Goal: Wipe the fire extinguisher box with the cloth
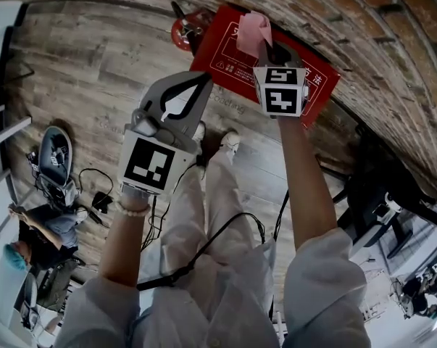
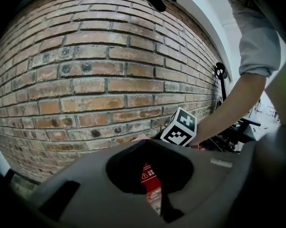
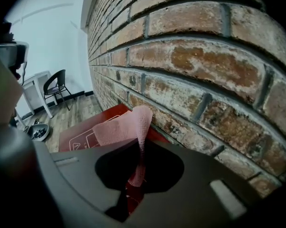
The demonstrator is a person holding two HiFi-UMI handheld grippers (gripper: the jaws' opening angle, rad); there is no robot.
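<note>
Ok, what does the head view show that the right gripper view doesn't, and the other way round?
Only the head view: the left gripper, the person's legs, and what looks like a red extinguisher beside the box. Only the right gripper view: a black chair by a white wall, and the right gripper with its jaws clamped on the cloth. Both: that pink cloth, the red box and the brick wall.

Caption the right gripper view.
Right gripper holds pink cloth over red fire extinguisher box beside brick wall.
</note>
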